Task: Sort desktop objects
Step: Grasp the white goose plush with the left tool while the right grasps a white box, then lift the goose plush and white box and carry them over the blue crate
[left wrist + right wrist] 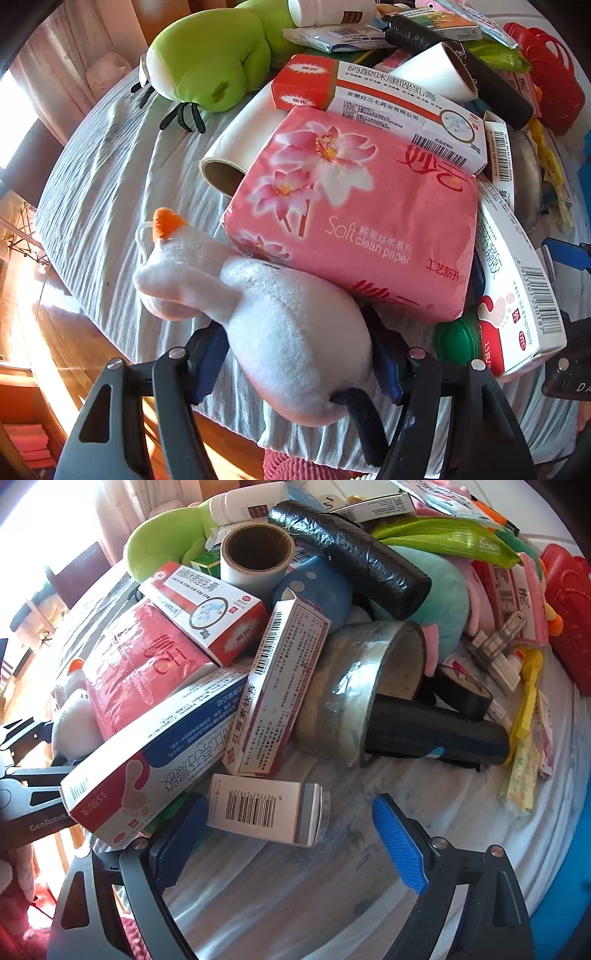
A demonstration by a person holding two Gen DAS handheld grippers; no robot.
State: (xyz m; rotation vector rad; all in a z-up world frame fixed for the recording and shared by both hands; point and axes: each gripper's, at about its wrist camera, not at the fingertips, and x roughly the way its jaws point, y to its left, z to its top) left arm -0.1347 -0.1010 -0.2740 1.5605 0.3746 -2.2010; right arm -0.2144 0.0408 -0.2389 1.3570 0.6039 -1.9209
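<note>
The left claw is closed around the fat body of a white plush toy, its blue pads pressing in on both sides, at the near edge of the counter with the toy's orange-tipped head pointing far and left. The toy looks light and squashy, so it should give under the pads and not slip; the thick body seems the safest hold, better than the thin neck or the black dangling leg. Its back touches a pink tissue pack, also soft and light, which a medicine box leans on from the far side. The right claw stands wide open and holds nothing, with a small barcode box lying between its fingers: stiff card, light, easily crushed, probably best pinched across its flat sides.
</note>
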